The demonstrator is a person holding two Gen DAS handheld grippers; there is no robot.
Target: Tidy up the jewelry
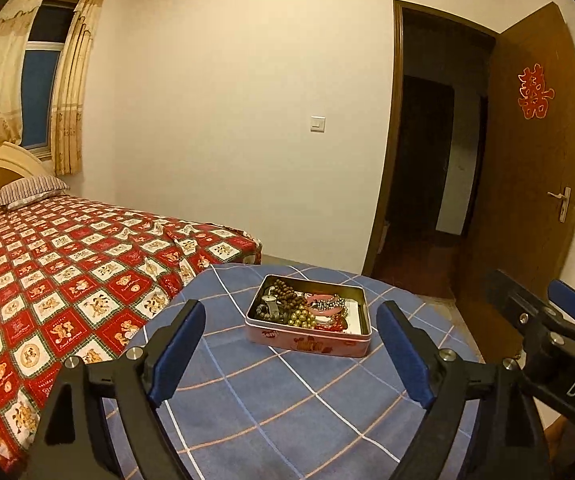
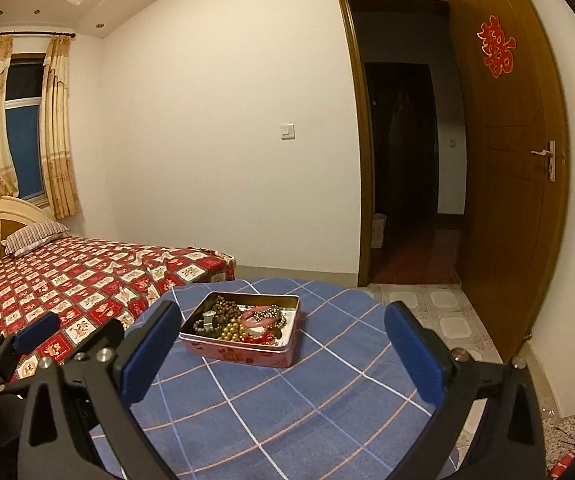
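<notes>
Two black grippers with blue pads fill the foreground of a bedroom at night: the left gripper (image 1: 291, 350) and the right gripper (image 2: 283, 354) hang side by side above a round counter (image 1: 271, 412) draped in a blue checked cloth, each with its jaws spread wide and nothing between them. The task's thing, a pink tin (image 1: 307, 326) with its lid off, sits on the far half of the counter, ahead of both pairs of jaws and apart from them. It is already heaped with jewelry (image 1: 301, 306): brown bead strings, gold and silver beads, a watch, pink and red bangles. The tin's long axis runs roughly across the line the jaws point along. From the left wrist view it lies almost squarely between the pads; from the right wrist view it lies left of centre, close to the left pad, so the left hand appears better lined up with it. No loose piece shows on the cloth. A bed (image 1: 59, 264) with a red patterned cover stands just beyond the counter's left edge.
</notes>
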